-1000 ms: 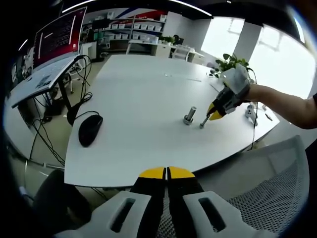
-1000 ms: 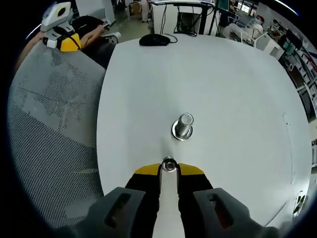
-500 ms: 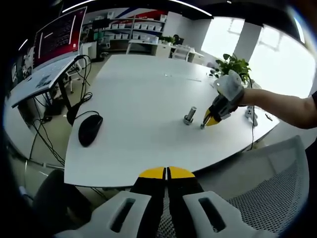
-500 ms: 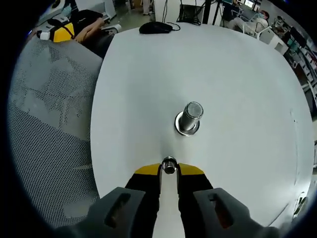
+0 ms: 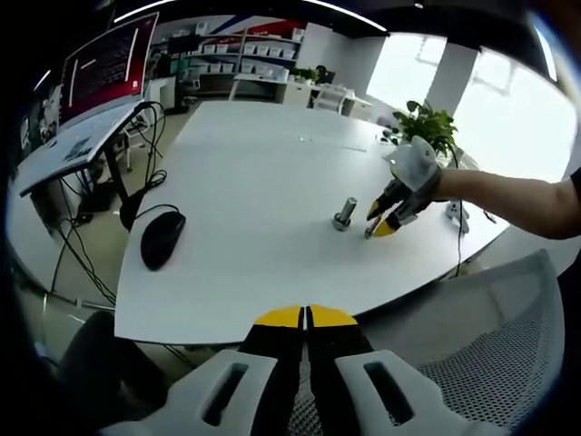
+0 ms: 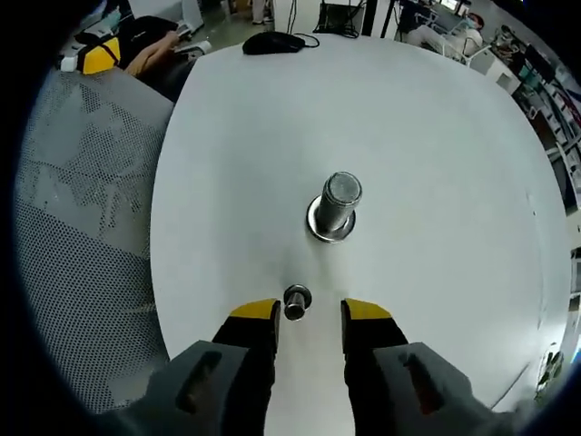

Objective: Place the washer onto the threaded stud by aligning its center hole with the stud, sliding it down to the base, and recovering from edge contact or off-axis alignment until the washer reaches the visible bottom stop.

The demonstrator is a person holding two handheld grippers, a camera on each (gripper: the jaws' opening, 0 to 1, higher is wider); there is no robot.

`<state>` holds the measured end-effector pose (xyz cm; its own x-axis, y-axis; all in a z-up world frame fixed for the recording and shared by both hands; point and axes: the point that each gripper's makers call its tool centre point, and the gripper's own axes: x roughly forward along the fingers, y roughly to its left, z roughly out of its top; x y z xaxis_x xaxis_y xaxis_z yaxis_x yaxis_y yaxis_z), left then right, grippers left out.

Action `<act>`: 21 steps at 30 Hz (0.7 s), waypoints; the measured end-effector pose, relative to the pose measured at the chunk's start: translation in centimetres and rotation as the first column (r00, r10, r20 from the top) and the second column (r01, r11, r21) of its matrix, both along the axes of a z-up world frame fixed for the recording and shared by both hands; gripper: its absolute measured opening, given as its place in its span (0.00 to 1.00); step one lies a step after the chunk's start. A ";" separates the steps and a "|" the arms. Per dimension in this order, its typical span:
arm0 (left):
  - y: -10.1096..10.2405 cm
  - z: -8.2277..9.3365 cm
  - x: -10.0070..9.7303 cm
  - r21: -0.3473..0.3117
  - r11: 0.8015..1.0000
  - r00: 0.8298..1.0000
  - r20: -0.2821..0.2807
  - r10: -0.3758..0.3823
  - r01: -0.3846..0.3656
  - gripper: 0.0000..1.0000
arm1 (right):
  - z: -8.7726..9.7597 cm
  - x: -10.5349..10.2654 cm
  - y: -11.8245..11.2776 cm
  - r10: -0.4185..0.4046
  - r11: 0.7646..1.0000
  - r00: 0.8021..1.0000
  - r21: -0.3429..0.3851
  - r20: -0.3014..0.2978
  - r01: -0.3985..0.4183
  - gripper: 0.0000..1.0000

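Both grippers, left gripper and right gripper, have pale grey slotted bodies, black jaws and yellow tips.

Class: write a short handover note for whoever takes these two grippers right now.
Right gripper: open, fingers either side of the washer on the white table; contact unclear.
Left gripper: shut, empty, off the table's near edge.
Threaded stud: upright just beyond the washer, nothing visibly on it.
Done: none.
Left: grasp the washer, align its hole, slide it to the base.
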<state>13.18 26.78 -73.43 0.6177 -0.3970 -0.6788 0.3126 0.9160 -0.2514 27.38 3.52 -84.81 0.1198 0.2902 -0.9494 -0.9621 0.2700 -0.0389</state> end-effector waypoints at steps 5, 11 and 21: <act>0.0 -0.1 -0.1 0.003 1.000 1.000 -0.002 -0.008 0.008 0.00 | 2.5 -0.9 0.2 -0.081 0.991 0.997 0.109 -0.002 0.081 0.35; -0.1 0.0 -0.1 0.001 1.000 1.000 0.002 -0.014 0.014 0.00 | 8.4 -3.3 0.0 -0.151 0.948 0.988 0.288 0.025 0.138 0.36; -0.4 0.4 0.1 -0.006 0.999 0.999 0.031 -0.032 0.032 0.00 | 13.6 -6.9 -1.7 -0.304 0.848 0.952 0.460 0.017 0.263 0.40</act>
